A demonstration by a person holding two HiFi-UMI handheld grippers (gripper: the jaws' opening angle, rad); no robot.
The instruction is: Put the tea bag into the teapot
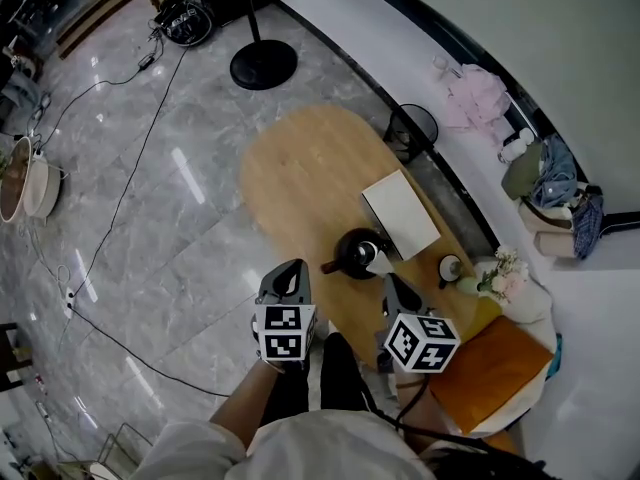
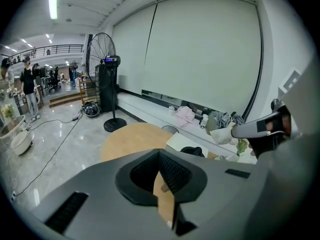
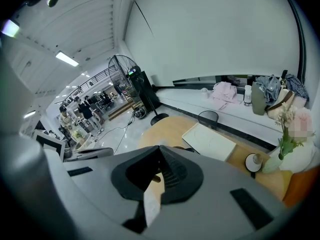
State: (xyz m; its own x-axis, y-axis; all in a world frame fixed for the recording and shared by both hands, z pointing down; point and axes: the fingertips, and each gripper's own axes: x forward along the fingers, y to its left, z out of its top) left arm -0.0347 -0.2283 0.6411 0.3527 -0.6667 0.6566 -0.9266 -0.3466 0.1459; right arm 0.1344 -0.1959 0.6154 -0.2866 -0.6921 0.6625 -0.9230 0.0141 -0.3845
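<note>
A black teapot [image 1: 357, 252] stands on the oval wooden table [image 1: 300, 168], its spout toward the left. A small white piece [image 1: 380, 259], perhaps the tea bag, lies against the pot's right side. My left gripper [image 1: 292, 268] hovers over the table's near edge, just left of the pot, with its jaws shut and nothing seen between them. My right gripper [image 1: 392, 283] hangs just in front of the pot, also shut and empty. In the left gripper view the teapot [image 2: 193, 150] peeks over the closed jaws of the left gripper [image 2: 160, 154]. The right gripper [image 3: 160, 149] hides most of the pot in its own view.
A white rectangular board [image 1: 400, 213] lies behind the teapot. A small cup on a round coaster [image 1: 450, 266] and a vase of flowers [image 1: 500, 273] stand to the right, with an orange cushion [image 1: 490, 368] nearer me. A floor fan's base [image 1: 263, 65] and cables lie beyond the table.
</note>
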